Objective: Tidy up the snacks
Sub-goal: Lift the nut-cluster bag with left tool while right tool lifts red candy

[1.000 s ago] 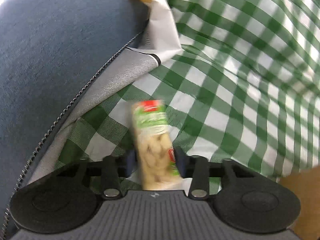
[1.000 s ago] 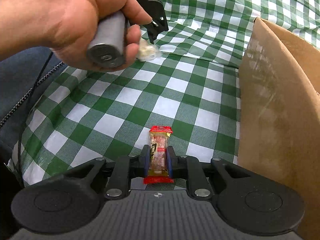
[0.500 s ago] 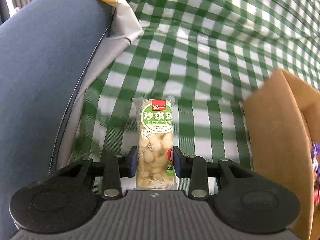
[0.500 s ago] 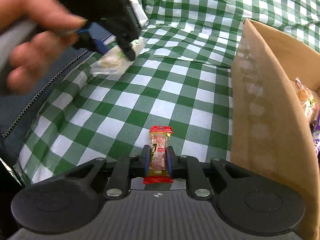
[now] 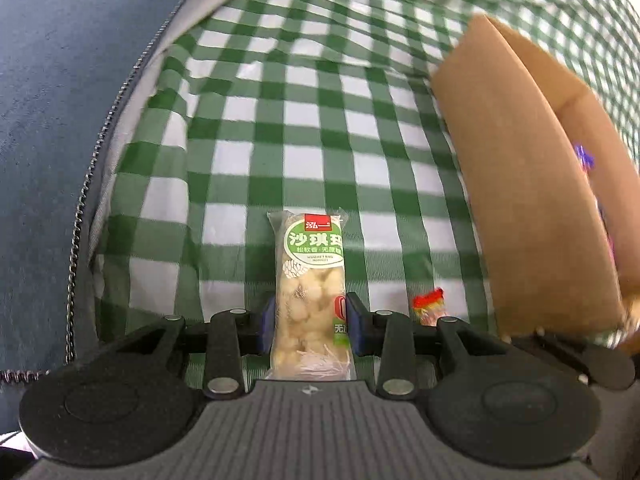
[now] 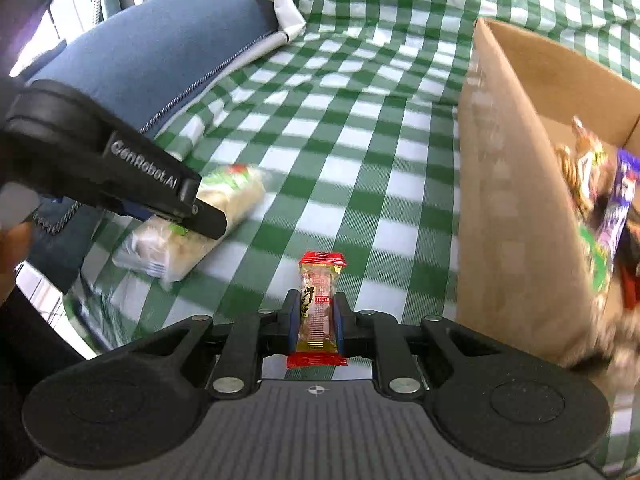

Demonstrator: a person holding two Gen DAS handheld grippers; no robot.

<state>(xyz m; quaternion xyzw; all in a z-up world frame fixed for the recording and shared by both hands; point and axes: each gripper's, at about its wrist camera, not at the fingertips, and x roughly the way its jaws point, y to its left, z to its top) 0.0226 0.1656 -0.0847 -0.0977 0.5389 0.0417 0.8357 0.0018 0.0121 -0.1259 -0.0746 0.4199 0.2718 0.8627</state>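
My left gripper (image 5: 310,326) is shut on a pale rice-crisp bar in a clear wrapper with a green label (image 5: 310,280), held lengthwise above the checked cloth. From the right wrist view the same bar (image 6: 192,226) hangs in the left gripper (image 6: 200,216) at the left. My right gripper (image 6: 316,320) is shut on a small red-ended candy packet (image 6: 318,304). That packet's red tip (image 5: 430,306) also shows low right in the left wrist view. A cardboard box (image 5: 532,208) stands open on the right (image 6: 516,200), with several snack packs (image 6: 600,208) inside.
A green-and-white checked cloth (image 6: 360,140) covers the surface. A blue cushion with a zipper edge (image 5: 60,100) rises along the left side (image 6: 160,52). A hand (image 6: 12,248) holds the left gripper's handle at the far left edge.
The left gripper has swung with its bar away from the blue cushion toward the box, which now fills the right of its view. The right gripper has drifted nearer the box with its packet.
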